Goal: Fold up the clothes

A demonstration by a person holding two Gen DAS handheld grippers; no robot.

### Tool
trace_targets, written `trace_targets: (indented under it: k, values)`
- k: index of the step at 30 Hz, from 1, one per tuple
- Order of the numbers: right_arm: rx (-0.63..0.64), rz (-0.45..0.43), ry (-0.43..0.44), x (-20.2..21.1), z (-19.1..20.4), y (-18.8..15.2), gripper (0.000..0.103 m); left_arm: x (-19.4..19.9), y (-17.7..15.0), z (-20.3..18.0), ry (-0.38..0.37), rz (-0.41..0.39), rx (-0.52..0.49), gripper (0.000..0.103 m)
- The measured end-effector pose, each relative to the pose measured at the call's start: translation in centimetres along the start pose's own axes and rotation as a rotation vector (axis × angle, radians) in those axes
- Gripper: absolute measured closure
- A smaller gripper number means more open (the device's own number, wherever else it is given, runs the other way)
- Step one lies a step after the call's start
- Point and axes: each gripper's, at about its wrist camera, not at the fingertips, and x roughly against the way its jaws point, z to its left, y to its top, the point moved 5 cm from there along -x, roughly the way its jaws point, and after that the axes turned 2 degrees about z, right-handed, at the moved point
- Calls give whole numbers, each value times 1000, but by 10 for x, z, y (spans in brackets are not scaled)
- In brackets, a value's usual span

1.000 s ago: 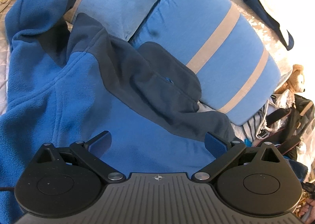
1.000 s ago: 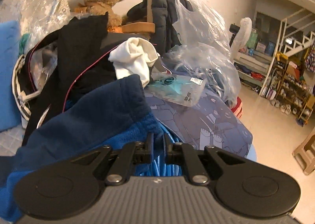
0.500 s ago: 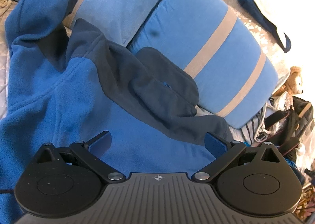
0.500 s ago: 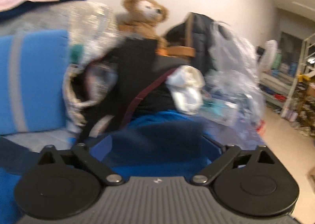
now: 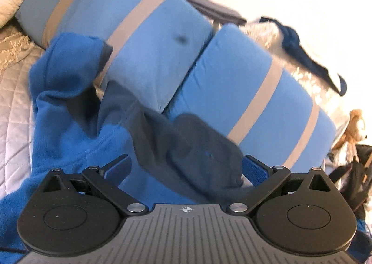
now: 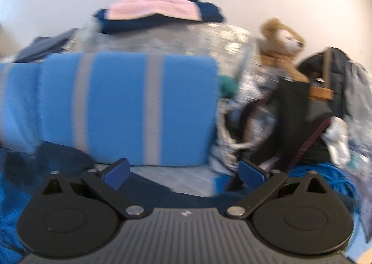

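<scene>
1. Left hand-held gripper [image 5: 184, 167] stands with its blue-padded jaws wide apart and nothing pinched between them, hovering over the blue fleece jacket with dark navy panels [image 5: 76, 134].
2. Right hand-held gripper [image 6: 183, 171] also stands wide open, its pads pressing on nothing; dark navy fabric lies below and between the jaws.
3. The left wrist view alone shows the jacket spread on the pale quilted bed cover [image 5: 14, 106], its upper part lying against two blue pillows with grey-beige stripes [image 5: 244, 92]. A navy panel is folded over near the right jaw.
4. The right wrist view alone shows a folded pink cloth [image 6: 153, 8] on a folded navy garment on top of a shiny, silvery bundle behind one striped pillow, and a heap of dark bags and clothes [image 6: 300, 110] to the right.
5. A brown plush bear [image 6: 281, 43] shows in both views, at the far right edge in the left one.
6. The right wrist view is blurred, so the heap's items are hard to tell apart. The jacket's lower part is hidden by the gripper bodies.
7. No legible writing or label appears in either view.
</scene>
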Motion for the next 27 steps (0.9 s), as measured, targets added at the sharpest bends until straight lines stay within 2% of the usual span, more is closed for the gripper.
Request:
trace_targets:
  k: [3,5,8,10,13,21,24,27]
  values:
    - [18,-13,57,7,39,12,0,5,4,0,-5,-30,6,0]
    - [29,-26,92,13,64,20,0,8,7,-5,8,-45,-34,0]
    - [42,-46,146,22,97,33,0,8,16,-15,108,-22,-177,0]
    - [46,-56,175,28,115,41,0,16,26,-16,127,-13,-208,0]
    - [46,-64,207,35,135,50,0,37,53,-15,99,-30,-220,0]
    - [65,-92,290,50,183,65,0,89,146,-3,155,-125,-330,0]
    - [64,-99,321,53,197,66,0,101,166,4,180,-158,-347,0]
    - [23,-66,355,45,210,51,0,100,172,12,209,-167,-373,0]
